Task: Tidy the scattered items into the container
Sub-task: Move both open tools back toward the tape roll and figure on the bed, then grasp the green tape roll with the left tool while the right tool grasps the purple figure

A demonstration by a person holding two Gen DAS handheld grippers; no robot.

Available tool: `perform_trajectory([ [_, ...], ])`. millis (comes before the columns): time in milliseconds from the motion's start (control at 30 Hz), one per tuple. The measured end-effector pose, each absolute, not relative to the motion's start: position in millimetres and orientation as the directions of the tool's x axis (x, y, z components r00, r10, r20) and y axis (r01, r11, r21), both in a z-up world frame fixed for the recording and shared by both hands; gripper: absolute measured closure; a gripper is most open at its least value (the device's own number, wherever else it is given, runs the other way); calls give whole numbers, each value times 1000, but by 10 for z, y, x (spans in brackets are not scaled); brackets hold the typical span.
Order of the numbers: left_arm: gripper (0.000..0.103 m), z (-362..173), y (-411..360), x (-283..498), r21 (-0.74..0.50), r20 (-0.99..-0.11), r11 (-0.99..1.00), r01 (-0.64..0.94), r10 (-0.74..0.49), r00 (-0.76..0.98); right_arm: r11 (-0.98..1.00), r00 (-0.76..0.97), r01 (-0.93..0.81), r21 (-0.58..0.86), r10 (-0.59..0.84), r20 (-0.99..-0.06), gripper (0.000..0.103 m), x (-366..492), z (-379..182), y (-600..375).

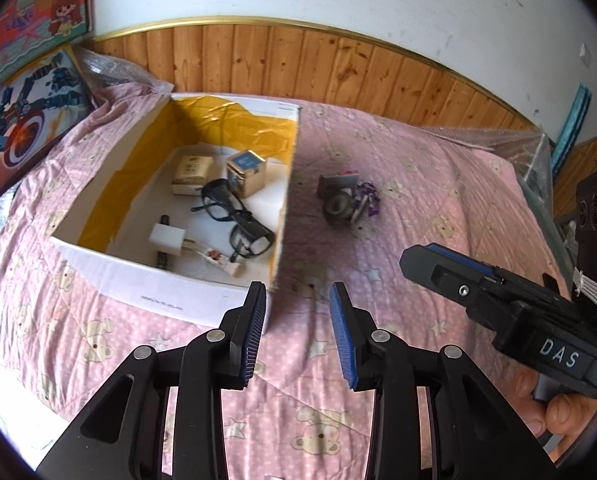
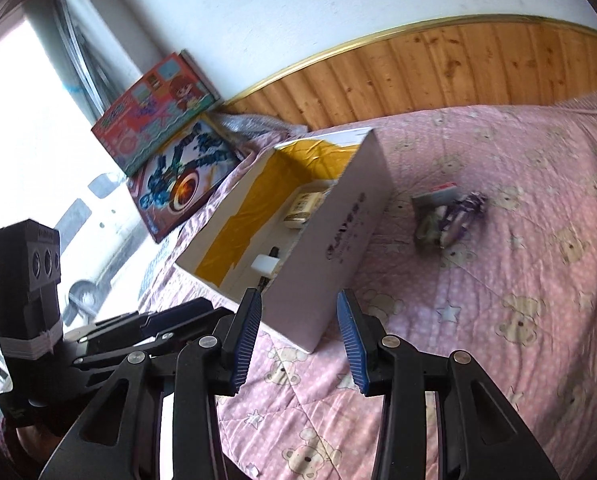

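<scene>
A white cardboard box (image 1: 202,296) with yellow lining stands on the pink bedspread; it also shows in the right wrist view (image 2: 330,248). Inside lie black glasses (image 1: 234,216), a white charger (image 1: 166,238), a small gold-and-blue box (image 1: 245,172) and a cream packet (image 1: 190,174). To the box's right a small pile lies on the bedspread: a tape roll (image 1: 336,206), a red-edged card (image 1: 340,180) and a purple item (image 1: 366,198); the pile also shows in the right wrist view (image 2: 446,212). My left gripper (image 1: 298,300) is open and empty near the box's front corner. My right gripper (image 2: 298,308) is open and empty, also visible in the left wrist view (image 1: 450,264).
Two colourful toy boxes (image 1: 30,92) lean at the bed's far left corner. Wood panelling (image 1: 338,68) runs behind the bed. Bubble wrap (image 1: 530,152) lies at the bed's right edge. A bright window (image 2: 26,152) is at the left.
</scene>
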State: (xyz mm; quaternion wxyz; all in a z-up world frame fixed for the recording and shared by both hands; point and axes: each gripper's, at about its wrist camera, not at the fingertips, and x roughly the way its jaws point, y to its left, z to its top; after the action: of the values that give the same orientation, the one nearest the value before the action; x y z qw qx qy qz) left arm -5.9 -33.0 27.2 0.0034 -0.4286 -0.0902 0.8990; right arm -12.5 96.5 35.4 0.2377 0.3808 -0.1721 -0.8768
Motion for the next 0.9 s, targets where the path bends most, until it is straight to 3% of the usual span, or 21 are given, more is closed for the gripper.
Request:
perform_trajectory([
  [433, 60, 211, 221, -665, -170, -782, -985, -33, 156, -603, -795, -632, 97, 599, -514, -580, 61, -189, -22, 1673],
  [900, 60, -390, 468, -1605, -137, -852, -991, -3, 120, -510, -692, -597, -45, 720, -559, -575, 61, -828, -448, 2175],
])
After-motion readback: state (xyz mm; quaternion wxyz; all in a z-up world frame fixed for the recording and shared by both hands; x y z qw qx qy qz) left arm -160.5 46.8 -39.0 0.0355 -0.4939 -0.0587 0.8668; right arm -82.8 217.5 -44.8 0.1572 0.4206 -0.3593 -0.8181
